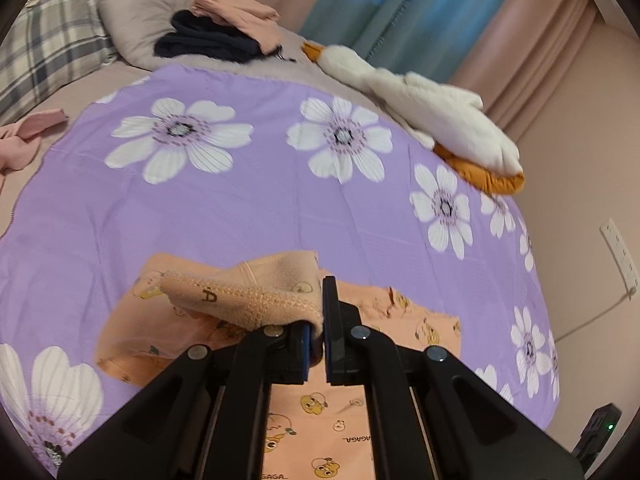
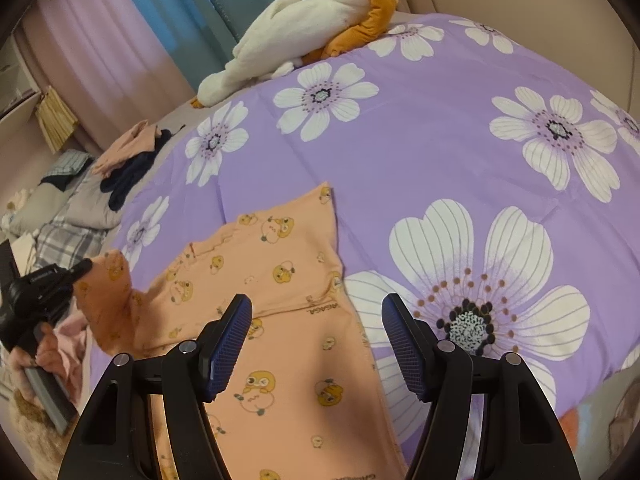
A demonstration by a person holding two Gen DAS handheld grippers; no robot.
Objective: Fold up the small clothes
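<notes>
On the purple flowered quilt (image 2: 420, 152), peach garment mid-fold.
Nearest: left gripper (image 1: 318, 340) pinched on a lifted edge of the peach printed garment (image 2: 280, 280), the cloth raised and curling over the flat part; right gripper (image 2: 316, 344) hangs just above the garment's near part, jaws wide apart, holding nothing. Judgement: carry the edge low across the garment, right gripper pinning the body. Beyond the garment: plush goose (image 2: 296, 44), clothes pile (image 1: 224, 28).
</notes>
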